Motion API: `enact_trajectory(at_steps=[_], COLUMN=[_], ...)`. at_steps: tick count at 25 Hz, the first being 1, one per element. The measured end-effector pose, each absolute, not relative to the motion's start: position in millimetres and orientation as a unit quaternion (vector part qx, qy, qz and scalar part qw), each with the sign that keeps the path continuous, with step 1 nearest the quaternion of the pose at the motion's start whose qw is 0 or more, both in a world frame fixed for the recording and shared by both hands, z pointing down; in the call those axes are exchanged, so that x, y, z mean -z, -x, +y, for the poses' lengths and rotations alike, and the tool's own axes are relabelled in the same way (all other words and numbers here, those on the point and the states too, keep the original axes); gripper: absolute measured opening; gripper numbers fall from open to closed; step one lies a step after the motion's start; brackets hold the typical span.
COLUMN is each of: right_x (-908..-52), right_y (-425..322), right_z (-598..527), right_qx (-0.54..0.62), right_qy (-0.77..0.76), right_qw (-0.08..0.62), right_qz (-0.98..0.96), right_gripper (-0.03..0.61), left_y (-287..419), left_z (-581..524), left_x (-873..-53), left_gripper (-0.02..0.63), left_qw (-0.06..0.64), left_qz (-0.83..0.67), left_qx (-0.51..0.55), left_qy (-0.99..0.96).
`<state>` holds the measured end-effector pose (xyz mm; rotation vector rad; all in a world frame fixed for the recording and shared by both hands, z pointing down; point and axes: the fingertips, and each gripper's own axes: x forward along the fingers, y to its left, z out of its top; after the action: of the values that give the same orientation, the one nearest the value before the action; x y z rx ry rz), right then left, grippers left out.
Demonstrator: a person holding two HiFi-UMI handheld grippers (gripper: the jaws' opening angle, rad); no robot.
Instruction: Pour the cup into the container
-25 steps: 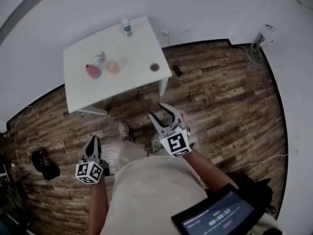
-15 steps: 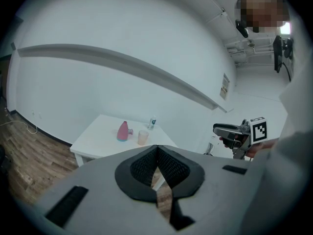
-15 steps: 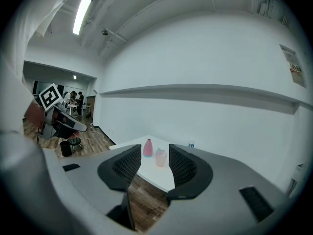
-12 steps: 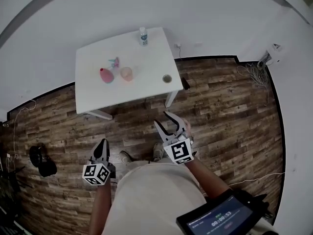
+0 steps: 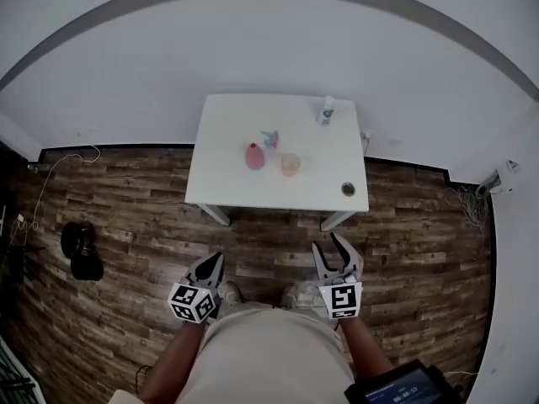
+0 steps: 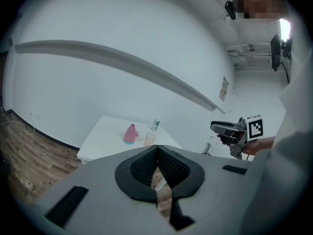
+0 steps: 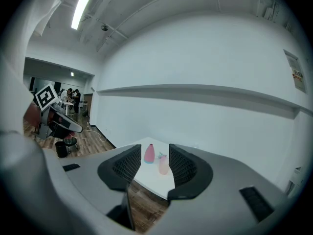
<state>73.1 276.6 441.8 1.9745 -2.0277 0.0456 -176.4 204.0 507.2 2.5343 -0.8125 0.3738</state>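
Nearest: left gripper [image 5: 212, 263] clenched, pads together on nothing; right gripper [image 5: 326, 242] partly spread, nothing between its jaws, the table objects merely framed in the gap well beyond them; both point toward the table.

Between grippers and table: a strip of brown wood-plank floor [image 5: 421, 225]; neither gripper is over the tabletop.

White rectangular table [image 5: 236, 188]: near its near right corner, a small dark round item [image 5: 348, 189], too small to identify; mid-table, the translucent peach plastic cup [image 5: 290, 164] upright, just right of the pink cone-shaped container [image 5: 254, 156], also upright, apart from it; a small blue-and-pink object [image 5: 269, 139] just behind them; at the far right edge, a small white bottle with a blue label [image 5: 327, 110].

Progress, as judged: nothing done; cup not yet gripped, contents not visible; approach, grasp, lift and pour all remain.
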Motion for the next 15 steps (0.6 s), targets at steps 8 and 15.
enact_trajectory(at_steps=[8, 15], right_x=[-447, -443], right_y=[-24, 2], right_z=[254, 231], right_qx=[-0.033, -0.035], right_qy=[-0.703, -0.712], right_qw=[0.153, 0.153], right_qz=[-0.694, -0.685], right_gripper=[0.181, 0.181], left_y=[215, 226], left_z=[168, 142], left_x=[-505, -501], left_gripper=[0.011, 0.011], left_qw=[0.22, 0.211], left_qz=[-0.268, -0.24], left_qx=[-0.146, -0.148], left_qy=[-0.927, -0.936])
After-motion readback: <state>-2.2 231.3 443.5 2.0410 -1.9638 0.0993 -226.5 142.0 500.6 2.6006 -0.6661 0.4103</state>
